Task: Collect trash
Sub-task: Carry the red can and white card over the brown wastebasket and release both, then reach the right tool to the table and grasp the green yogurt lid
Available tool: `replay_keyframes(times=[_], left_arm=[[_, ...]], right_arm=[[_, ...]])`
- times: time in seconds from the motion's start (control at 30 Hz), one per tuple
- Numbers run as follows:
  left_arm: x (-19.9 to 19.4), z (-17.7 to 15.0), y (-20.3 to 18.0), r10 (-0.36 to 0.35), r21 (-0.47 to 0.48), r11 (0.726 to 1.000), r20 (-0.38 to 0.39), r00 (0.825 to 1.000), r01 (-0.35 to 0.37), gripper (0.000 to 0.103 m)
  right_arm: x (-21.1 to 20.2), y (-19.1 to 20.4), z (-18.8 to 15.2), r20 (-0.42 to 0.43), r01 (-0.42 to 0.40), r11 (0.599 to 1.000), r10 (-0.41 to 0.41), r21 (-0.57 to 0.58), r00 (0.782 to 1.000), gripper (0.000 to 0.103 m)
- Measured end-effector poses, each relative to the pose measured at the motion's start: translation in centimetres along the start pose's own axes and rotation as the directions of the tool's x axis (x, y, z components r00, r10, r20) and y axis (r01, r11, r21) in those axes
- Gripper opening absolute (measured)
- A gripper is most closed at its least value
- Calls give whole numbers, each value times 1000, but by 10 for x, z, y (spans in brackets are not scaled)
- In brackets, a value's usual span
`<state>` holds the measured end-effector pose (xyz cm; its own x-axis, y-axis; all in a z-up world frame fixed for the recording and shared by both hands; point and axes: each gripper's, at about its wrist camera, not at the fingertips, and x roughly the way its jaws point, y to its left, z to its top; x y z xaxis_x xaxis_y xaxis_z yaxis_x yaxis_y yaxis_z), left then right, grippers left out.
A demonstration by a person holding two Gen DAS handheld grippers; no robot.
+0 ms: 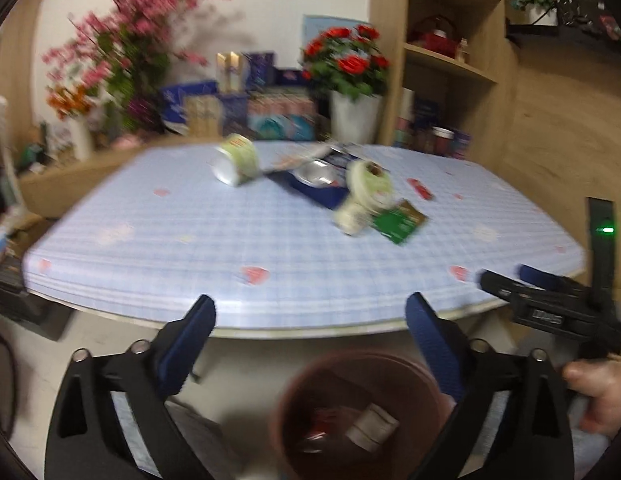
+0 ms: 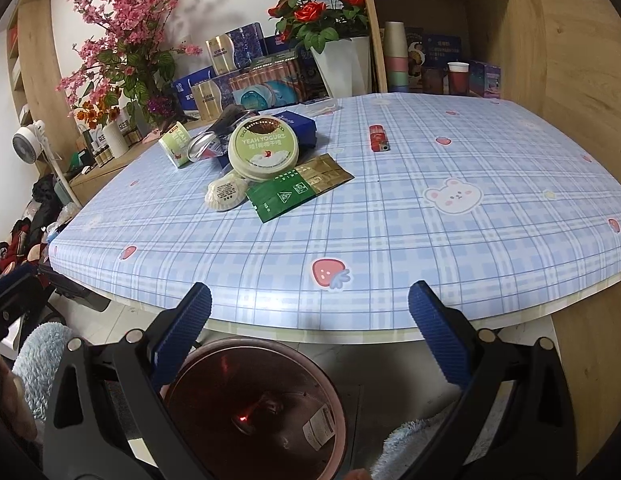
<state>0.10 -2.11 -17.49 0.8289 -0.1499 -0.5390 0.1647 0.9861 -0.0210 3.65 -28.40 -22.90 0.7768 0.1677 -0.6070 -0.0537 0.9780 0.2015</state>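
Note:
Trash lies on the blue plaid table [image 2: 350, 232]: a round yogurt lid [image 2: 263, 148], a green and gold sachet [image 2: 298, 186], a small white puck [image 2: 225, 192], a tipped yogurt cup [image 2: 175, 145], a foil lid [image 2: 200, 148], a dark blue box [image 2: 298, 126] and a red lighter [image 2: 378, 138]. The same pile shows blurred in the left wrist view, with the cup [image 1: 236, 160] and the lid [image 1: 368, 186]. A brown bin [image 2: 256, 408] stands on the floor below the table edge; it also shows in the left wrist view [image 1: 350, 412], holding scraps. My left gripper [image 1: 310, 320] and right gripper [image 2: 310, 308] are open and empty above the bin.
Flower vases [image 2: 342, 60], gift boxes [image 2: 262, 84] and paper cups [image 2: 458, 76] crowd the far side by a wooden shelf [image 2: 430, 0]. A fan [image 2: 28, 138] and clothes lie at the left. The right gripper's body [image 1: 550, 304] shows at the right of the left wrist view.

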Motion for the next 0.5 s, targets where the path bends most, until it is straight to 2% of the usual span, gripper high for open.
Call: replay_keyframes(times=[0.13, 0.5], left_arm=[[1, 0, 13, 55, -24, 998, 13, 998, -54, 97], [9, -5, 28, 89, -72, 993, -23, 996, -91, 97]], right_arm=[[0, 3, -1, -3, 1, 1000, -1, -13, 1000, 97], [2, 5, -2, -7, -2, 1000, 2, -21, 1000, 97]])
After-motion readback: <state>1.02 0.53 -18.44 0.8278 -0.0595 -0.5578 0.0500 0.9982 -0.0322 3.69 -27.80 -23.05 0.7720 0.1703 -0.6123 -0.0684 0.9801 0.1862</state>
